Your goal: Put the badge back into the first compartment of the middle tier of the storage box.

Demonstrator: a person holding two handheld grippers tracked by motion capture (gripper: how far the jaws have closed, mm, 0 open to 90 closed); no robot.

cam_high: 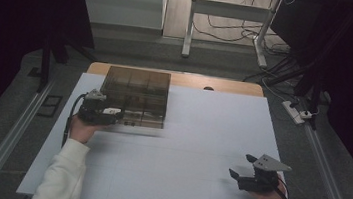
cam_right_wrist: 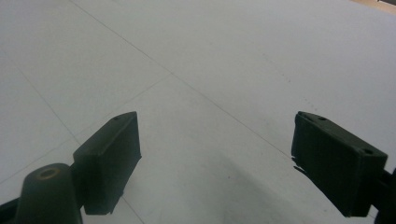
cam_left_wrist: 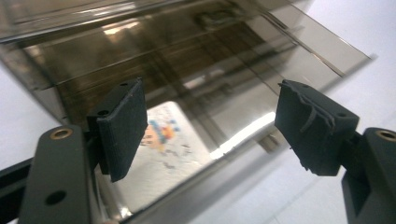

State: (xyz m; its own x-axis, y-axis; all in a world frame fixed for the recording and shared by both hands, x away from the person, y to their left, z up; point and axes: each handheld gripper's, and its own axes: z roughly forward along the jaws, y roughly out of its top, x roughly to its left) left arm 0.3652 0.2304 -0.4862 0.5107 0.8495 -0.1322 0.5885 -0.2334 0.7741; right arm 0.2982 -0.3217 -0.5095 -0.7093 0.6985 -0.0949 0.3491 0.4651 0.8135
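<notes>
**Left hand-held gripper at the near edge of the smoky box**

The smoke-tinted, see-through plastic organiser box (cam_high: 136, 96), flat and square with dividers showing through its lid, lies on the far left part of the white surface (cam_high: 196, 132). Everything else is best placed from that box. The left hand-held gripper (cam_high: 112, 115) sits at the box's near left corner, its jaws standing apart with the box's front edge just ahead of them; in the left gripper view the pads (cam_left_wrist: 122, 126) do not press on the plastic, and a colourful printed label (cam_left_wrist: 161, 133) shows through the lid between them. The right hand-held gripper (cam_high: 242, 168) rests well away from the box, toward the near right of the surface, jaws spread wide over bare white with nothing between them.

To my eye the step in hand is taking hold of the box's front lip or latch. Doing it well means squaring the jaws to that thin edge before closing, since the glossy plastic looks slippery and a skewed pinch could slide off. The box looks light, so it may skid; bringing the right hand-held gripper over to steady the box's far side would help.
</notes>
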